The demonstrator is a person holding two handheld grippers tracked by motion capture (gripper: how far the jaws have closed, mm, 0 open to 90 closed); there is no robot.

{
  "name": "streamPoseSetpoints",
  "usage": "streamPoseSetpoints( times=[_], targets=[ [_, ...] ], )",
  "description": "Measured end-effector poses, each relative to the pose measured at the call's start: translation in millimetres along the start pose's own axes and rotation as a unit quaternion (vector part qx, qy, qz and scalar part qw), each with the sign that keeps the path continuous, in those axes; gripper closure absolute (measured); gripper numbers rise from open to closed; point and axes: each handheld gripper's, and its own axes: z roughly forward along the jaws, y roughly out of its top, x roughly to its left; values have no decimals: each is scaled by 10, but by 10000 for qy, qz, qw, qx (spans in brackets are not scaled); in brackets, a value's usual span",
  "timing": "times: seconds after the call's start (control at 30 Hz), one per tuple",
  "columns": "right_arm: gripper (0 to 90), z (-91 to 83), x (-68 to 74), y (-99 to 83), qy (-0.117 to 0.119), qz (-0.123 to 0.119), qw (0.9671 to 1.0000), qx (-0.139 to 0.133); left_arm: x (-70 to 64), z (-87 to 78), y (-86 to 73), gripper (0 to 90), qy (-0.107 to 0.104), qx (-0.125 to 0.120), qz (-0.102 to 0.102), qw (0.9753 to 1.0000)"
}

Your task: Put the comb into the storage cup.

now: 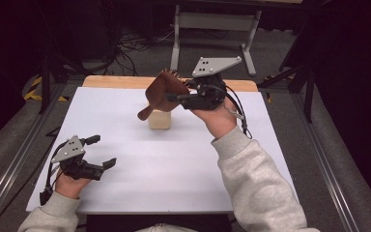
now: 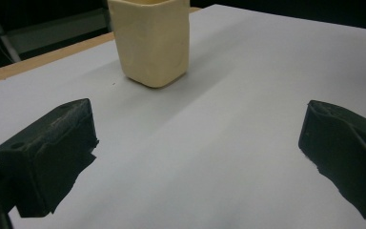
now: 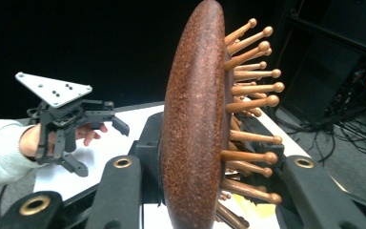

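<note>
A brown wooden hairbrush (image 1: 158,93) with wooden bristle pins hangs tilted in the air, handle pointing down-left, just above a cream square cup (image 1: 160,119) on the white table top (image 1: 183,164). My right gripper (image 1: 175,97) is shut on the hairbrush's head. The right gripper view has the hairbrush (image 3: 193,119) edge-on between the jaws, pins pointing right. My left gripper (image 1: 104,151) rests open near the front left corner, nothing between its jaws. From the left gripper view the cup (image 2: 151,40) stands upright ahead, well beyond the open left gripper (image 2: 195,152).
A wooden strip (image 1: 111,80) edges the table's far side. Beyond it stand a grey metal frame (image 1: 212,21) and cables on the floor (image 1: 130,46). Metal rails (image 1: 9,169) run along both sides of the table.
</note>
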Motion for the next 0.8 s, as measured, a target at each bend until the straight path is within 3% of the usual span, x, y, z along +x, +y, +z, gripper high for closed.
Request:
streamPoseSetpoints(
  times=[0.8],
  targets=[
    [577, -34, -356, -32, -665, 305, 9973, -28, 4, -10, -3, 2, 107, -28, -11, 9999]
  ],
)
